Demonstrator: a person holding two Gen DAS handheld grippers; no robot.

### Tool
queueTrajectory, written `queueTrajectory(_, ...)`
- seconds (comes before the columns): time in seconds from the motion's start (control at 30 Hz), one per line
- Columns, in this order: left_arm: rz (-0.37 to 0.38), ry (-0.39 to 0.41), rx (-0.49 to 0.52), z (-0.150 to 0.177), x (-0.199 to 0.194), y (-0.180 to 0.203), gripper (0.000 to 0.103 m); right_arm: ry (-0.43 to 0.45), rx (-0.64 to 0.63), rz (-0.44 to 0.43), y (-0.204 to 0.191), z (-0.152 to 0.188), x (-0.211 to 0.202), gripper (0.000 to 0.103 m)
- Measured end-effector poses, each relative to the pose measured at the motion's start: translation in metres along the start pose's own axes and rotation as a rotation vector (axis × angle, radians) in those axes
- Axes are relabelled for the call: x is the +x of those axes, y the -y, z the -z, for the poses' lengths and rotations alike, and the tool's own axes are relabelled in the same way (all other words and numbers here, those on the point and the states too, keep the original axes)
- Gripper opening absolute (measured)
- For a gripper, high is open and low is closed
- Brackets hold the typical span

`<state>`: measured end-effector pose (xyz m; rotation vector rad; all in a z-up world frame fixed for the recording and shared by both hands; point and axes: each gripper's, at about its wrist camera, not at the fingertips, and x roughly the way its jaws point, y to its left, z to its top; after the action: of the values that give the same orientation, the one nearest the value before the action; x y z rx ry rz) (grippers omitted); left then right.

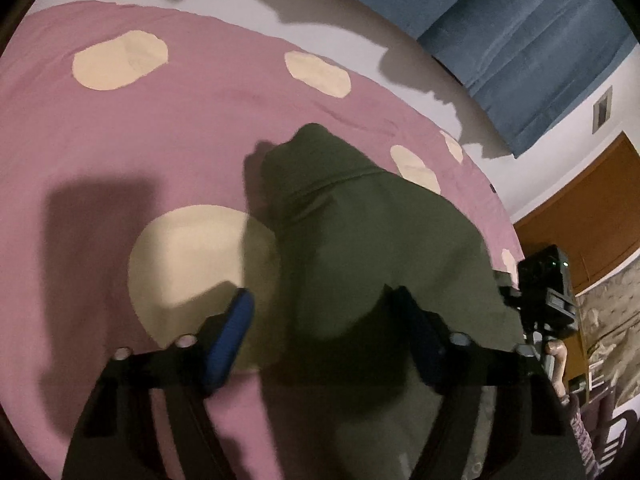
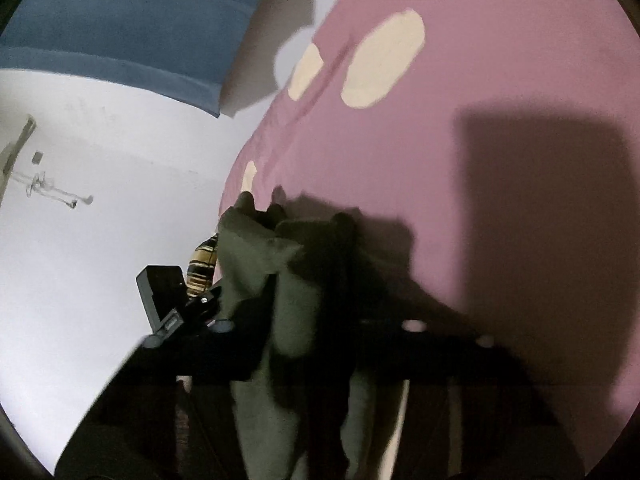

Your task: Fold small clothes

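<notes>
My left gripper (image 1: 324, 332) spread; right gripper (image 2: 320, 320) unclear. Olive garment (image 1: 360, 232) soft, limp, light; pinch hem at 6 o'clock.

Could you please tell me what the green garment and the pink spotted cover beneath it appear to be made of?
Green garment: probably a soft, matte knit or fleece; it bunches in thick, rounded folds with no sheen. Pink spotted cover: seemingly thin, matte woven cloth, lying flat with fine creases.
</notes>
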<state>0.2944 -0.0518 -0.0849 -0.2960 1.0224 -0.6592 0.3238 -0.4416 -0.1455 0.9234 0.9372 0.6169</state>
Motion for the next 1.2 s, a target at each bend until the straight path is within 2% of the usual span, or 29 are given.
queueTrajectory(0.43,-0.014,-0.01,-0.034,0.001,0.007,-0.005,0.068,0.005,0.053,-0.057,0.01,0.015,-0.001,0.026)
queueTrajectory(1.03,-0.021,-0.006,-0.035,-0.001,0.009,-0.004,0.07,0.007,0.058,-0.065,0.014,0.018,-0.005,0.025)
queueTrajectory(1.2,-0.029,-0.006,-0.048,-0.002,0.009,-0.005,0.077,0.023,0.083,-0.086,0.017,0.02,-0.01,0.03)
